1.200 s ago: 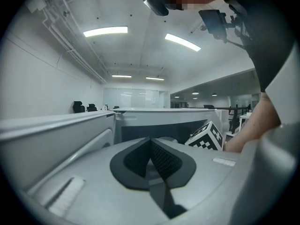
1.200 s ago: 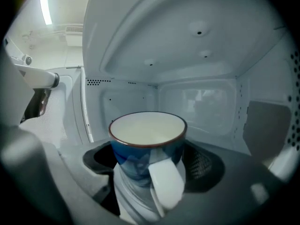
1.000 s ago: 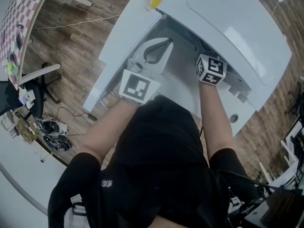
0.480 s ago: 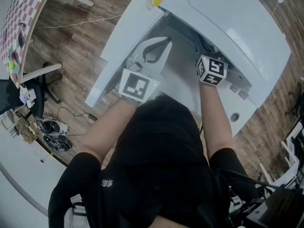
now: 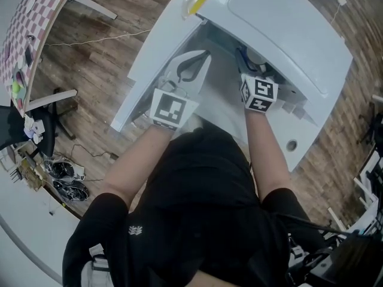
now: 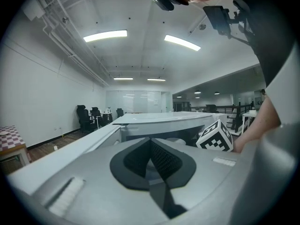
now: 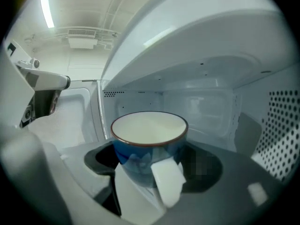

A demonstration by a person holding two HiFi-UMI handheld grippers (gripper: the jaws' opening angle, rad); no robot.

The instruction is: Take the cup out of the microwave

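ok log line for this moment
right gripper: shut on blue cup | blue cup: inside microwave | left gripper: shut, empty

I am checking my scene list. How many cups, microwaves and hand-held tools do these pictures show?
cup: 1
microwave: 1
tools: 2 (left tool, right tool)
total: 4

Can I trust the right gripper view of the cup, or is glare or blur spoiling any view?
Right gripper view: cup sharp, evenly lit inside the microwave, edges bowed by the wide lens. Left gripper view: ceiling lights bright, nearby jaws soft. Head view: strong fisheye, no blur.
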